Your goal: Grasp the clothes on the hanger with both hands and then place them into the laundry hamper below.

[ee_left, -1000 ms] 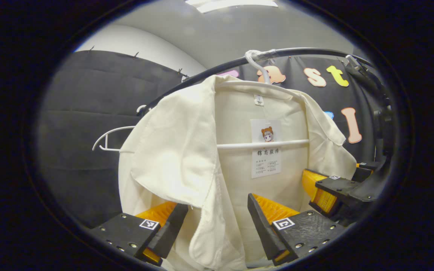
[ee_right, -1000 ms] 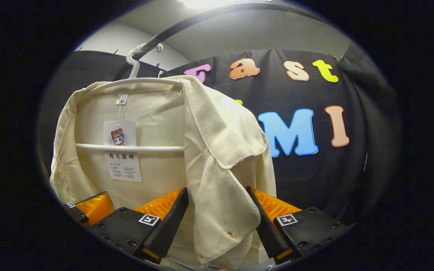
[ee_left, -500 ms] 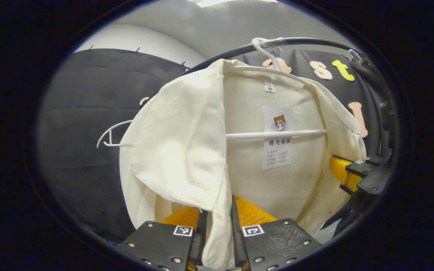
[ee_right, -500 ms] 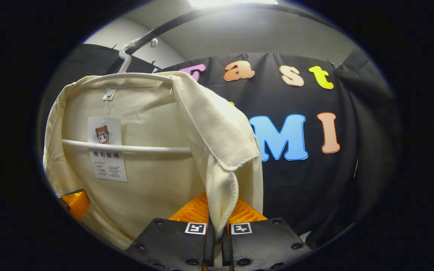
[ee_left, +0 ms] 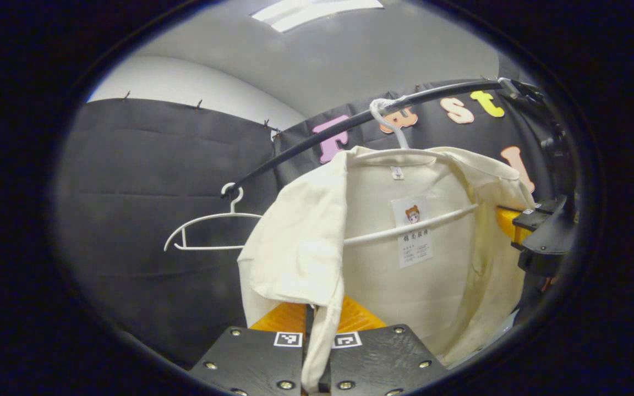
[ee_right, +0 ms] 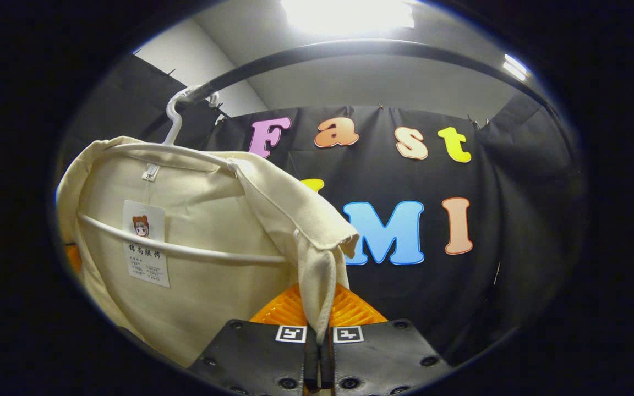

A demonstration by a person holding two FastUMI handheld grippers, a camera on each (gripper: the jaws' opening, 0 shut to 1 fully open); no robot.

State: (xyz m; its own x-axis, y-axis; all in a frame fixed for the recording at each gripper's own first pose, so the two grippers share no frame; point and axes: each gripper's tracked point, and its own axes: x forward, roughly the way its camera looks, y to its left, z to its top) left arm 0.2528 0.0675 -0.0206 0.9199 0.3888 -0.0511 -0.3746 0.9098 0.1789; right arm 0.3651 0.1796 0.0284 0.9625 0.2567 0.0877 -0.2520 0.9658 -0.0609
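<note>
Jaws of your left gripper [ee_left: 317,344] and right gripper [ee_right: 320,338] are both clamped on front edges of the cream shirt [ee_left: 405,264]. Grasp step looks done. Shirt hangs on its white hanger [ee_left: 399,118] from the black rail [ee_left: 317,140]; an empty hanger [ee_left: 207,234] sits beside it. Left: slip it off, lower into the hamper.
</note>
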